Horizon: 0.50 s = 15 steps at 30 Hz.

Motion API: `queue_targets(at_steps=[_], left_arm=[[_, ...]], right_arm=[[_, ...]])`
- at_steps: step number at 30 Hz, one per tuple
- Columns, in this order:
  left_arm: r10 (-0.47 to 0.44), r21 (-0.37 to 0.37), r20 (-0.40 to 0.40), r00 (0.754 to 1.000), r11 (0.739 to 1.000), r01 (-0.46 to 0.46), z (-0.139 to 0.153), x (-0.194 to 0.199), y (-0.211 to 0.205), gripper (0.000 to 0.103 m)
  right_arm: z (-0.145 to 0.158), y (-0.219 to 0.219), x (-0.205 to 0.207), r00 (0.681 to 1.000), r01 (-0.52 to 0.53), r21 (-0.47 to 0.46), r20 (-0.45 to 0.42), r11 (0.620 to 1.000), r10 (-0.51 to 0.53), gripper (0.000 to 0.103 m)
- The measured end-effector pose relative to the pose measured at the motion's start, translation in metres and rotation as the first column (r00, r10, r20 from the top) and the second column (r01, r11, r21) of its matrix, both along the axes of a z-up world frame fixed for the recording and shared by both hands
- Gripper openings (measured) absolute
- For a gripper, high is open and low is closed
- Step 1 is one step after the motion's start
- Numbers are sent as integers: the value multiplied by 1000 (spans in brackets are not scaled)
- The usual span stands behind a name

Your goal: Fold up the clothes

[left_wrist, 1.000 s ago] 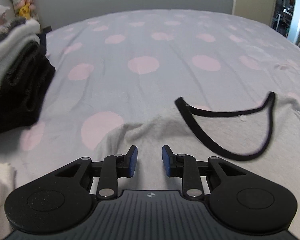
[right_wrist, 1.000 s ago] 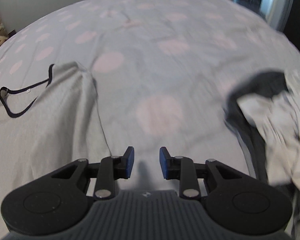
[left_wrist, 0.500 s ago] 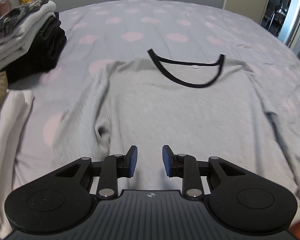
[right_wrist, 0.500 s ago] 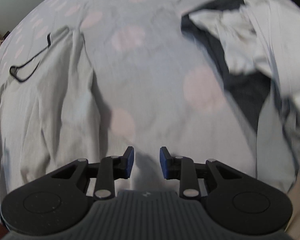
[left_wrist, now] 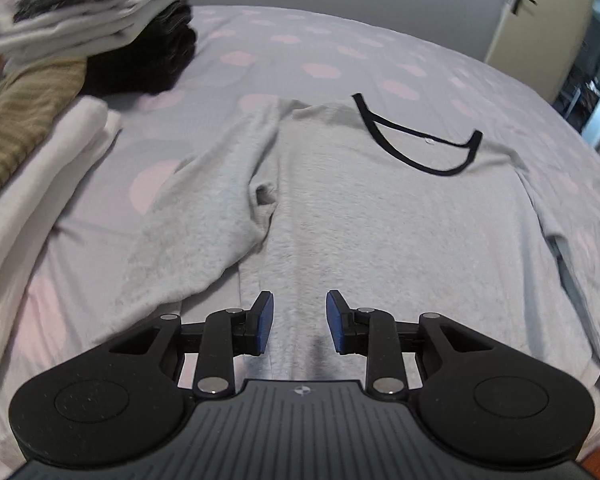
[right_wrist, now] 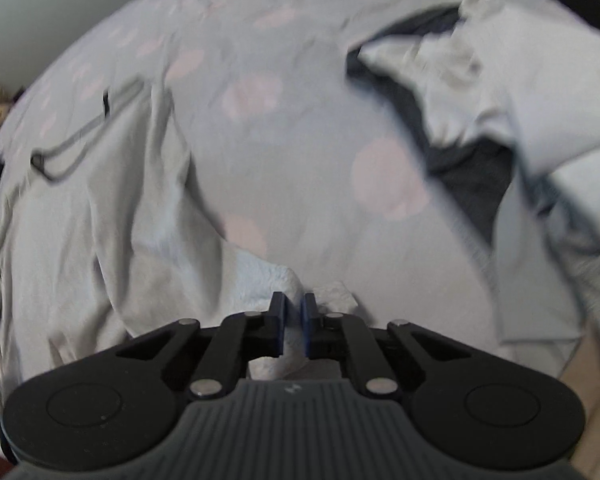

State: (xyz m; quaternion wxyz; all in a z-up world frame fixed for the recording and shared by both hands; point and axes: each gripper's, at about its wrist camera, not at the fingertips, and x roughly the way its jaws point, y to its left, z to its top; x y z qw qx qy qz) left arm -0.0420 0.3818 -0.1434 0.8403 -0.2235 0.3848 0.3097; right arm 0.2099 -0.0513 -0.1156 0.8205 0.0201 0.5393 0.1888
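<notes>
Evidently soft and light, the grey top lies flat on the bed. Right hand-held gripper, just closing, pinches its hem; left hand-held gripper hovers open above the near hem.

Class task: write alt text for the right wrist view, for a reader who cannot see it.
The right gripper is shut on a bunched edge of the grey shirt, which lies spread over the left of a spotted bedsheet. A crumpled pile of light and dark clothes sits at the right; the image is blurred.
</notes>
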Motion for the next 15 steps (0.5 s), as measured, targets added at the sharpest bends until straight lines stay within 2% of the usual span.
queue_targets(at_steps=[4,9,15], left_arm=[[16,-5,-4,1000,1000,-16,-4,-1,1,34],[44,-15,-1,999,999,-44,-7,-2,6,34],[79,-24,1,997,997,-79,-10,-1,14,34]], right_arm=[[41,-11,24,995,44,-1,94,999,-44,10],[76,-24,70,978,123,-27,174,992,-117,9],[88,-43,137,947,252,-113,235,961,-220,9]])
